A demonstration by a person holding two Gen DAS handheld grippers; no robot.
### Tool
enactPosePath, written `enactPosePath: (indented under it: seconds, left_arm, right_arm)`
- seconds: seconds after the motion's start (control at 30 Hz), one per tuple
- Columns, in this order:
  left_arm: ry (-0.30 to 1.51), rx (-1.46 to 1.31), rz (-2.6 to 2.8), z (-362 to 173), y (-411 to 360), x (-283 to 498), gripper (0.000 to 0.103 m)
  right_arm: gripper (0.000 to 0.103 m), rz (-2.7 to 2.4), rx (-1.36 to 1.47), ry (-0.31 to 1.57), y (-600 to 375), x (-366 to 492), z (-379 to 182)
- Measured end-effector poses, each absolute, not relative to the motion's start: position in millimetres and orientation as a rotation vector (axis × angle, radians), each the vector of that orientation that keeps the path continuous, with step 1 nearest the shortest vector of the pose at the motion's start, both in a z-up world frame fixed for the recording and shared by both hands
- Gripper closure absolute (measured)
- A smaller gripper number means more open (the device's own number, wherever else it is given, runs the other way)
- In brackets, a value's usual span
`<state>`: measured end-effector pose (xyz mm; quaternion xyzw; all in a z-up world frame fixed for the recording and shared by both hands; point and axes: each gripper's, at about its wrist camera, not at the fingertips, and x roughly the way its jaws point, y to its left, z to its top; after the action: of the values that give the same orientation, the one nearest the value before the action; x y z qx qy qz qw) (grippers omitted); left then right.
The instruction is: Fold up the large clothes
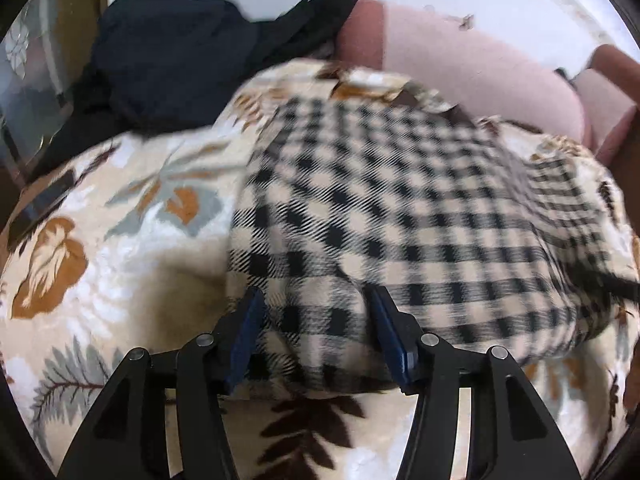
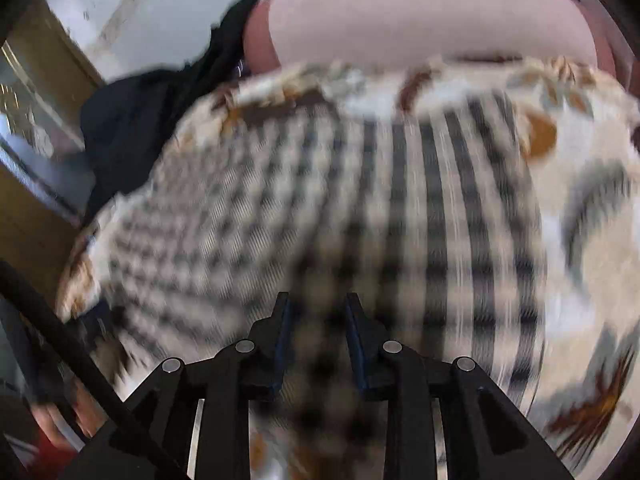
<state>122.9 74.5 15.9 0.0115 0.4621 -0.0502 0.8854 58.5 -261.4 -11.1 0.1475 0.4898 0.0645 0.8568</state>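
A beige-and-black checked garment [image 1: 392, 216] lies folded on a leaf-print blanket [image 1: 120, 216]. My left gripper [image 1: 316, 300] is open, its blue-padded fingers [image 1: 248, 328] standing on either side of the garment's near left corner without closing on it. In the right wrist view the same garment [image 2: 320, 208] is blurred by motion. My right gripper [image 2: 316, 304] is partly open, and the garment's near edge lies between its fingers [image 2: 356, 332]. I cannot tell whether it pinches the cloth.
A pile of dark clothes [image 1: 176, 52] lies at the back left of the blanket and also shows in the right wrist view [image 2: 132, 128]. A pink cushion [image 1: 472, 68] lies at the back, seen too from the right wrist [image 2: 420, 20]. A wooden frame [image 2: 36, 236] is at the left.
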Motion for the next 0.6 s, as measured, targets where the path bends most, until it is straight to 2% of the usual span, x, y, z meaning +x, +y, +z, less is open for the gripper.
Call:
enactPosePath:
  seconds: [0.1, 0.17, 0.23, 0.3, 0.37, 0.6]
  left_arm:
    - [0.99, -0.017, -0.104, 11.8, 82.7, 126.3, 0.049]
    - [0.984, -0.011, -0.093, 15.1, 84.9, 126.0, 0.049]
    - [0.973, -0.017, -0.078, 17.8, 88.5, 124.4, 0.049]
    - [0.957, -0.039, -0.052, 21.5, 94.9, 122.3, 0.049]
    - [0.943, -0.079, -0.036, 26.6, 102.7, 119.2, 0.049]
    - [0.889, -0.156, -0.111, 46.5, 97.8, 96.8, 0.049]
  right_arm:
    - [0.086, 0.1, 0.367, 0.981, -289.7, 34.5, -13.4]
    - [0.085, 0.01, 0.367, 0.949, -307.1, 16.6, -3.3]
    - [0.074, -0.093, 0.319, 0.917, -320.2, 1.5, 4.6]
    - [0.05, -0.125, 0.33, 0.882, -336.5, -15.1, 8.6]
    - [0.046, -0.119, 0.403, 0.857, -354.8, -31.6, 6.6]
    - [0.045, -0.029, 0.78, 0.842, -386.9, -42.9, -10.2]
